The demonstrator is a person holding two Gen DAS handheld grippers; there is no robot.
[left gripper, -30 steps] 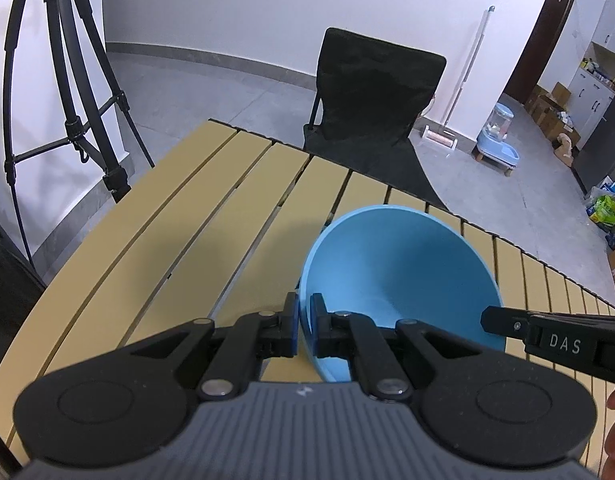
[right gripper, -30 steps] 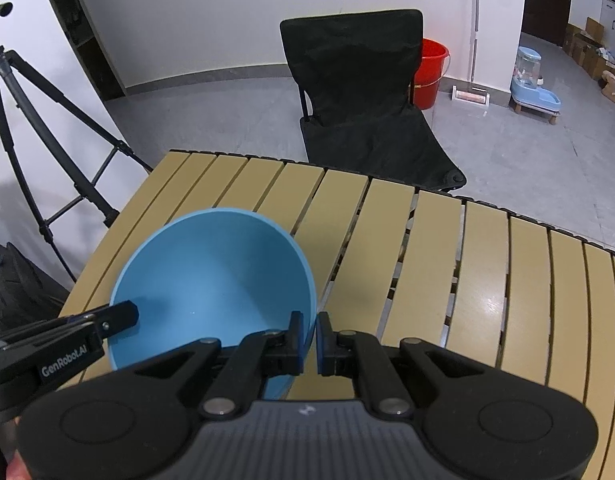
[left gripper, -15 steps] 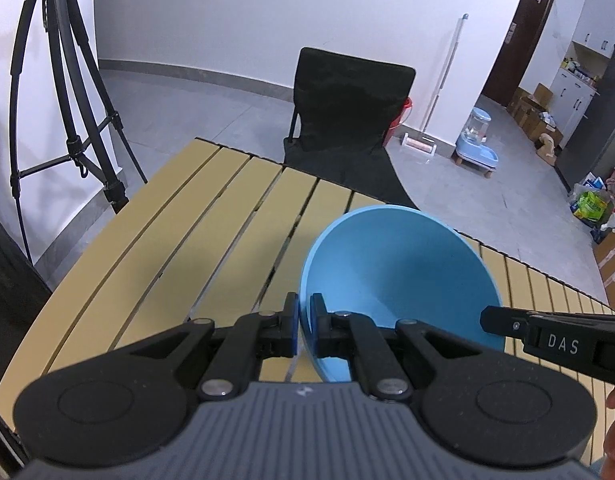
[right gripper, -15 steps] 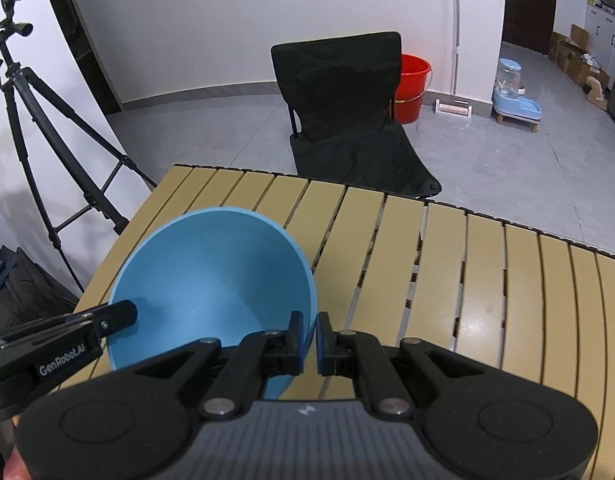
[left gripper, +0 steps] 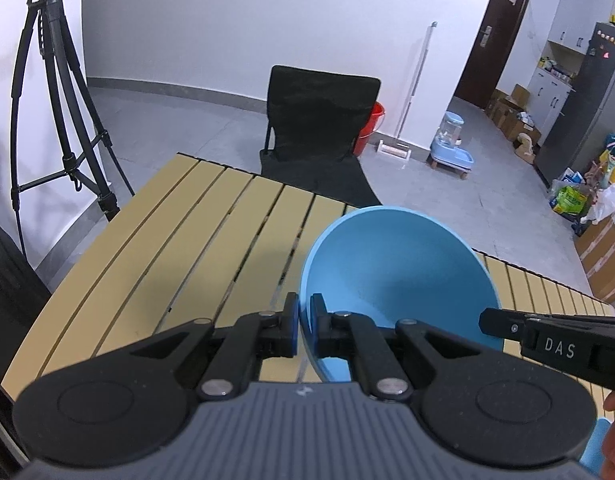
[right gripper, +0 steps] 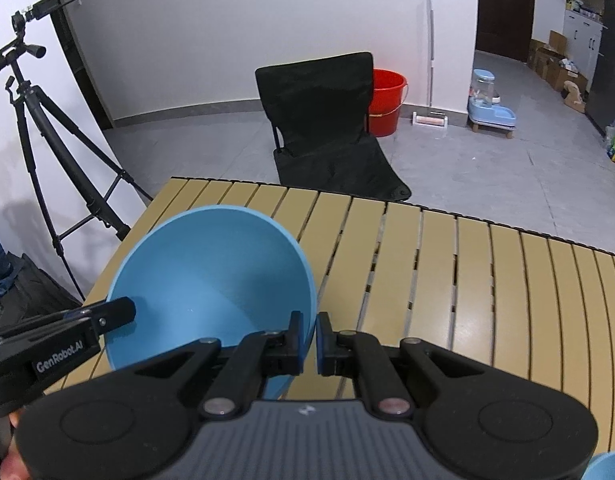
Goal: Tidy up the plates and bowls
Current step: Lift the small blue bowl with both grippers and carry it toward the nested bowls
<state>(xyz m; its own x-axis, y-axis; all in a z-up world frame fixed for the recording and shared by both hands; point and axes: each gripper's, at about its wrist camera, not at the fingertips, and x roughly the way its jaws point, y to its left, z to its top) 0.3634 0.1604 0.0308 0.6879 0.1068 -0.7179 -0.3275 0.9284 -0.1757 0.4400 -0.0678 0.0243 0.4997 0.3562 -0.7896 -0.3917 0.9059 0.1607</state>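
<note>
A light blue bowl (left gripper: 399,272) is held in the air above the slatted wooden table (left gripper: 211,240) by both grippers. My left gripper (left gripper: 304,322) is shut on the bowl's left rim. My right gripper (right gripper: 310,338) is shut on the bowl's right rim; the bowl also shows in the right wrist view (right gripper: 211,276). Each gripper's finger shows at the far rim in the other's view. A second blue object (right gripper: 609,466) peeks in at the bottom right corner; only its edge shows.
A black folding chair (right gripper: 323,120) stands behind the table's far edge. A red bucket (right gripper: 385,102) is behind it. A black tripod (left gripper: 55,112) stands left of the table. A pet feeder (left gripper: 453,146) and boxes sit on the floor at right.
Both grippers have lifted the bowl higher and tilted the view up; more of the room and the table's far edge show now. The grip on the bowl is unchanged.
</note>
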